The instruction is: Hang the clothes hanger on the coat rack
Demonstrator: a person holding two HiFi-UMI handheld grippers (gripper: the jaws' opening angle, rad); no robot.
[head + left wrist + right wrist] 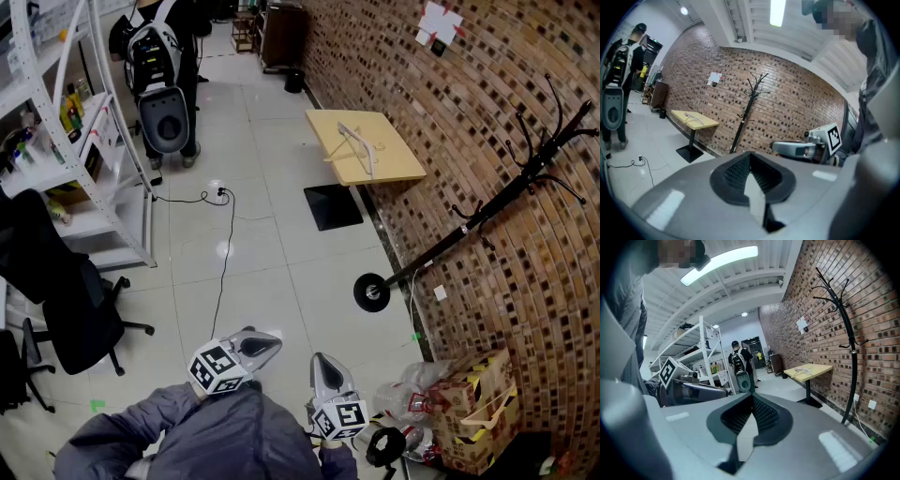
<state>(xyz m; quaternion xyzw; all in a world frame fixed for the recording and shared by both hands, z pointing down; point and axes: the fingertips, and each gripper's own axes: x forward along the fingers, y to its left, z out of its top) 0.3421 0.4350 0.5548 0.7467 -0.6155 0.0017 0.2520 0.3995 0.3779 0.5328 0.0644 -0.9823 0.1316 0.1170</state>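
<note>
At the bottom of the head view, close against the wearer's grey jacket [216,436], the left gripper [267,345] and right gripper [321,364] sit side by side. Both are clenched with nothing between their jaws, probably because nothing is within reach yet. At the lower right a cardboard box [473,412] is partly hidden by clutter. Further up, the black coat rack [487,211] stands by the brick wall [394,56], and its hooks look bare. Beyond it, at upper centre, the pale clothes hanger [356,148] lies on the small yellow table [398,167], well apart from both grippers. Its hook is too small to make out. At the top left another person [164,56] stands, cut off by the frame edge.
</note>
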